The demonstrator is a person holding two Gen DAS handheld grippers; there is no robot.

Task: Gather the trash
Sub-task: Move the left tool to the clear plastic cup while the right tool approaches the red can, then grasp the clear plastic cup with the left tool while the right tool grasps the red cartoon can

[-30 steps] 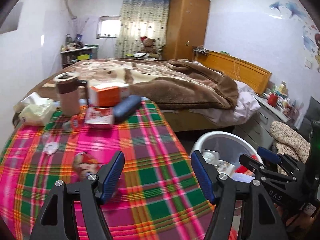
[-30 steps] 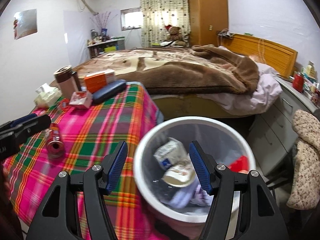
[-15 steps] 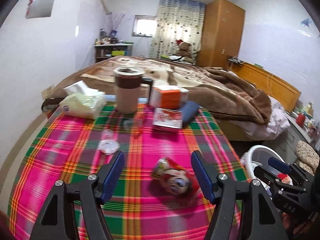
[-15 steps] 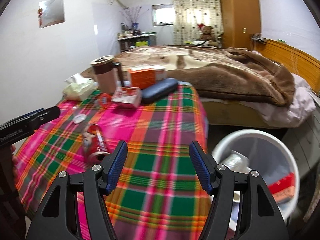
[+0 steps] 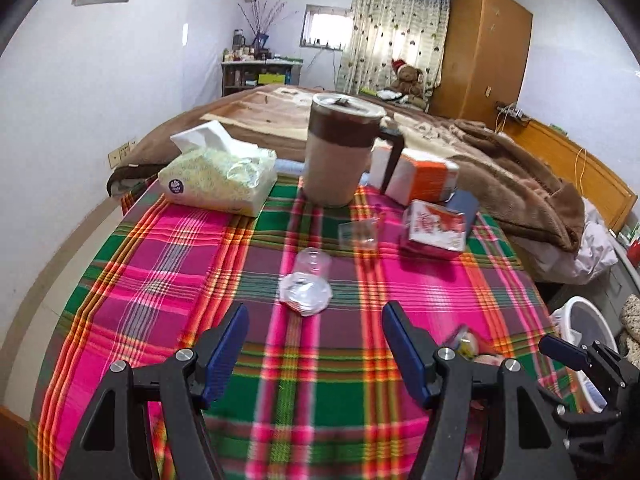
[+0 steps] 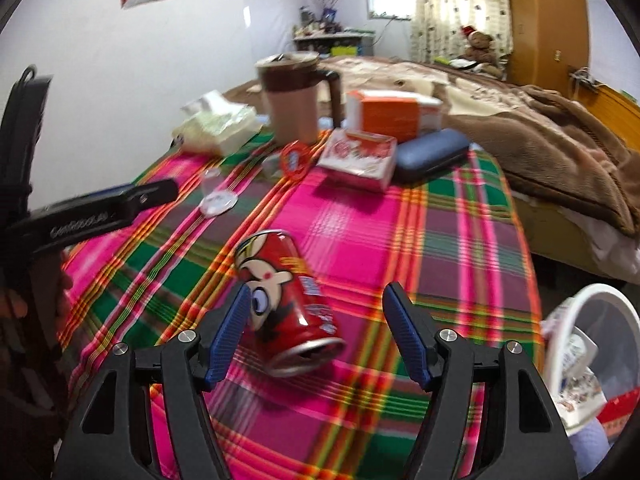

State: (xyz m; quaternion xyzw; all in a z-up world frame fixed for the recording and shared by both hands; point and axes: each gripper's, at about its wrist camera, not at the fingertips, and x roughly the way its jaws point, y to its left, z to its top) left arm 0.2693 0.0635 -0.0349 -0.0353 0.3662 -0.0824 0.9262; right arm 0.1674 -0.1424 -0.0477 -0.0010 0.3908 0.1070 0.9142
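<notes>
A red drink can [image 6: 286,304] printed with a cartoon face lies on its side on the plaid tablecloth [image 6: 440,240], open end toward the camera. The right gripper [image 6: 314,330] has just been widening its jaws; the can sits between them, pads apparently not pressing it. The left gripper [image 5: 314,346] stands wide and empty near a clear plastic lid [image 5: 306,294].
</notes>
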